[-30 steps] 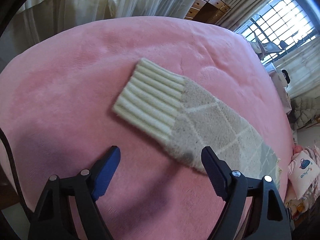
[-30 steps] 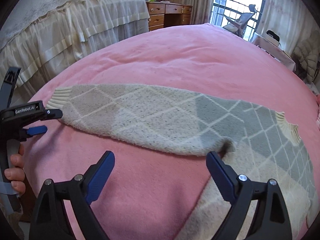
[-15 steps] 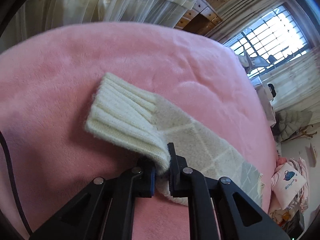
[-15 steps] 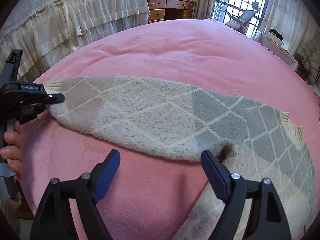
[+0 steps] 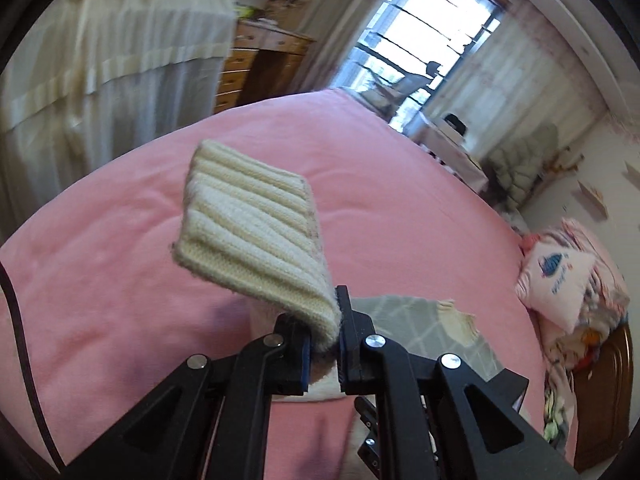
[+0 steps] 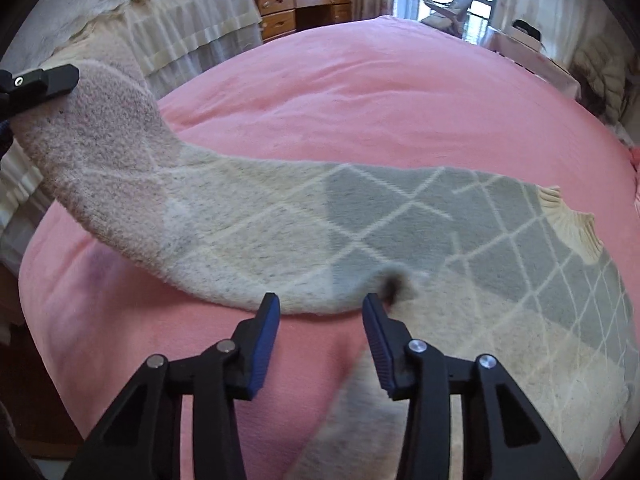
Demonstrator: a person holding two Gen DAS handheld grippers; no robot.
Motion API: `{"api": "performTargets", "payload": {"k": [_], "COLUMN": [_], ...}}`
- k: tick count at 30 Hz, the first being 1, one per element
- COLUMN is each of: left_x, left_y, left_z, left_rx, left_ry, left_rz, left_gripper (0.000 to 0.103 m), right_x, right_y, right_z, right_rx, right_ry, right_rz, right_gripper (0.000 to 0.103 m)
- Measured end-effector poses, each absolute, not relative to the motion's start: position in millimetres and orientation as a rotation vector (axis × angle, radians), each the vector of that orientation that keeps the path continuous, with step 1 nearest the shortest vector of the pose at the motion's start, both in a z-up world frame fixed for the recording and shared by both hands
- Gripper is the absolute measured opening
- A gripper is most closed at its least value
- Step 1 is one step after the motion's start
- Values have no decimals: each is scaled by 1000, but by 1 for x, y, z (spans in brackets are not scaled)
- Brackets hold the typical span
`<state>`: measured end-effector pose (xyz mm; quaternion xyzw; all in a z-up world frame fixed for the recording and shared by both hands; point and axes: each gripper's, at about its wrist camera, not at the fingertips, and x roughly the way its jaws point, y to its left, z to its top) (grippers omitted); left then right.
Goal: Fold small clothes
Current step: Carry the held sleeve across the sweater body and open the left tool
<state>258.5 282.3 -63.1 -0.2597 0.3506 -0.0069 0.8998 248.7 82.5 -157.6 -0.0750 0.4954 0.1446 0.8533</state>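
Note:
A small knit sweater (image 6: 500,280) in cream and grey diamonds lies on a pink blanket (image 6: 380,100). My left gripper (image 5: 334,320) is shut on the ribbed cream cuff (image 5: 248,232), which sticks up above the blanket. In the right wrist view the sleeve (image 6: 240,208) rises to the upper left, where one left finger (image 6: 56,80) shows. My right gripper (image 6: 320,304) is low over the sleeve's near edge beside the armpit fold (image 6: 394,280). Its jaws are closing, with that edge just between the tips and the pads not pressing on it.
A cream frilled bed skirt (image 6: 192,28) and a wooden dresser (image 6: 304,4) stand beyond the blanket's far left edge. Patterned pillows (image 5: 560,280) lie at the right. A dark cable (image 5: 20,340) hangs at the left of the left wrist view.
The left gripper shut on the cuff and lifted it off the blanket, raising the sleeve. The right gripper moved in to the sleeve's near edge and its jaws narrowed.

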Motion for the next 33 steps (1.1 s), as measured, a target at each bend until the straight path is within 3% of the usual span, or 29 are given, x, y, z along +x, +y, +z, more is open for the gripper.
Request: {"api": "performTargets", "payload": {"k": [6, 12, 20, 27, 29, 31, 33], "left_x": [283, 302, 313, 328, 329, 328, 325], "left_y": [181, 56, -107, -178, -179, -174, -165], "left_z": [-31, -33, -83, -163, -178, -186, -188], "left_rx": [-468, -410, -298, -197, -186, -192, -211], "left_ry": [732, 770, 876, 1033, 1064, 1081, 1076], "left_rz": [-146, -270, -411, -426, -427, -424, -418], "left_gripper": [7, 7, 8, 9, 20, 48, 59], "right_x": [241, 219, 186, 171, 171, 172, 175], "right_y": [-2, -110, -222, -276, -283, -289, -292], "right_z": [-127, -124, -150, -173, -175, -174, -173], "right_rx": [-98, -56, 37, 108, 125, 151, 176], "right_ry": [979, 967, 1020, 1060, 1060, 1055, 1050], "right_rz": [185, 15, -162, -220, -217, -197, -177], "right_gripper": [42, 42, 42, 42, 43, 43, 43]}}
